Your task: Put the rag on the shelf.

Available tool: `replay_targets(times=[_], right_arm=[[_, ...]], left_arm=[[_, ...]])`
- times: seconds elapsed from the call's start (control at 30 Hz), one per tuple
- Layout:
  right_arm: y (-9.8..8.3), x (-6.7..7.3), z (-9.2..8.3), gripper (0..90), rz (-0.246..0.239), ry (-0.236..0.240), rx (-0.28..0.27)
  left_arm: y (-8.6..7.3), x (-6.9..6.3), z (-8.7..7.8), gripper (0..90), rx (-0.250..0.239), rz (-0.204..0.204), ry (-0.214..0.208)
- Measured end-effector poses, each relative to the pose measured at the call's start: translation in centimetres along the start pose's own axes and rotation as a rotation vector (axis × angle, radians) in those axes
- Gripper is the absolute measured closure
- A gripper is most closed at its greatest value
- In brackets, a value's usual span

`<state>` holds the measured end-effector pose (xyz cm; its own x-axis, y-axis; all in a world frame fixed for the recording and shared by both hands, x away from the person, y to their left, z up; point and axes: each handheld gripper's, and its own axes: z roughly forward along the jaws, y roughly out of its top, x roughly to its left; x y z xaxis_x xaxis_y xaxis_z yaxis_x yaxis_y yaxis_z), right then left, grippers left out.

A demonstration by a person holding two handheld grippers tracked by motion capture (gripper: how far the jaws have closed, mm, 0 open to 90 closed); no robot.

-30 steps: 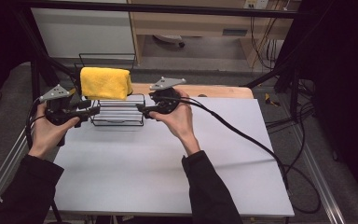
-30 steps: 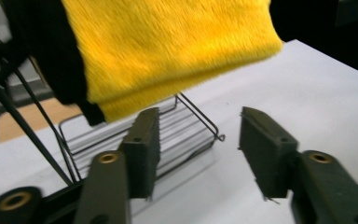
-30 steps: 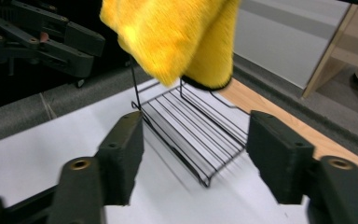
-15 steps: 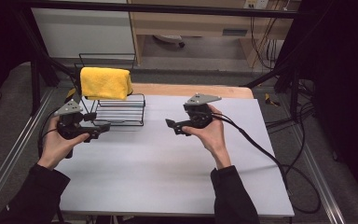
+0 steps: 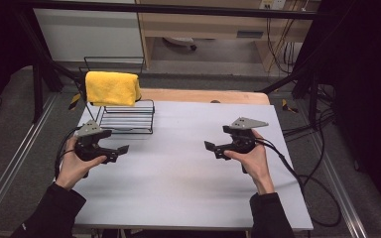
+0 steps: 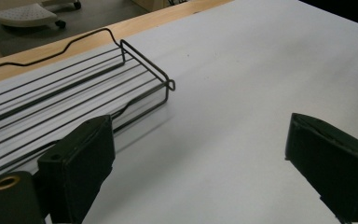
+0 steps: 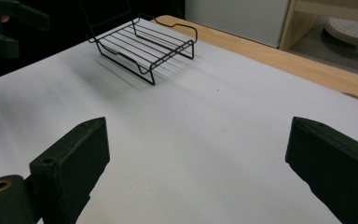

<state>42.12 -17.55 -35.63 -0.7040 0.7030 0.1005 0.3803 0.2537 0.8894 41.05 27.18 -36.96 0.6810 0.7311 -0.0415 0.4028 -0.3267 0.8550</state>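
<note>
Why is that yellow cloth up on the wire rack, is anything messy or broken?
Nothing looks broken or spilled. The yellow cloth is folded and draped over the upper bar of the black wire rack, which stands straight at the table's far left corner. Both grippers, left gripper and right gripper, are open and hold nothing.

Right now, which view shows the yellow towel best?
The high view: the folded yellow towel hangs over the top rail of the black wire rack, whole and unblocked. The left gripper view and right gripper view catch the rack's lower shelf, not the towel.
</note>
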Motion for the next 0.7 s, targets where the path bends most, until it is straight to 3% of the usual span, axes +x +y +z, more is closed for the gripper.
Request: replay_targets(times=[0.3, 0.7], right_arm=[[-4.2, -1.4, -1.4, 5.6, 0.026, -0.009, 0.032], [-8.2, -2.5, -2.7, 4.5, 0.054, -0.018, 0.063]], left_arm=[[-2.6, -0.5, 0.9, 8.2, 0.011, -0.005, -0.007], [-5.9, -0.5, 1.1, 8.2, 0.050, 0.003, -0.006]])
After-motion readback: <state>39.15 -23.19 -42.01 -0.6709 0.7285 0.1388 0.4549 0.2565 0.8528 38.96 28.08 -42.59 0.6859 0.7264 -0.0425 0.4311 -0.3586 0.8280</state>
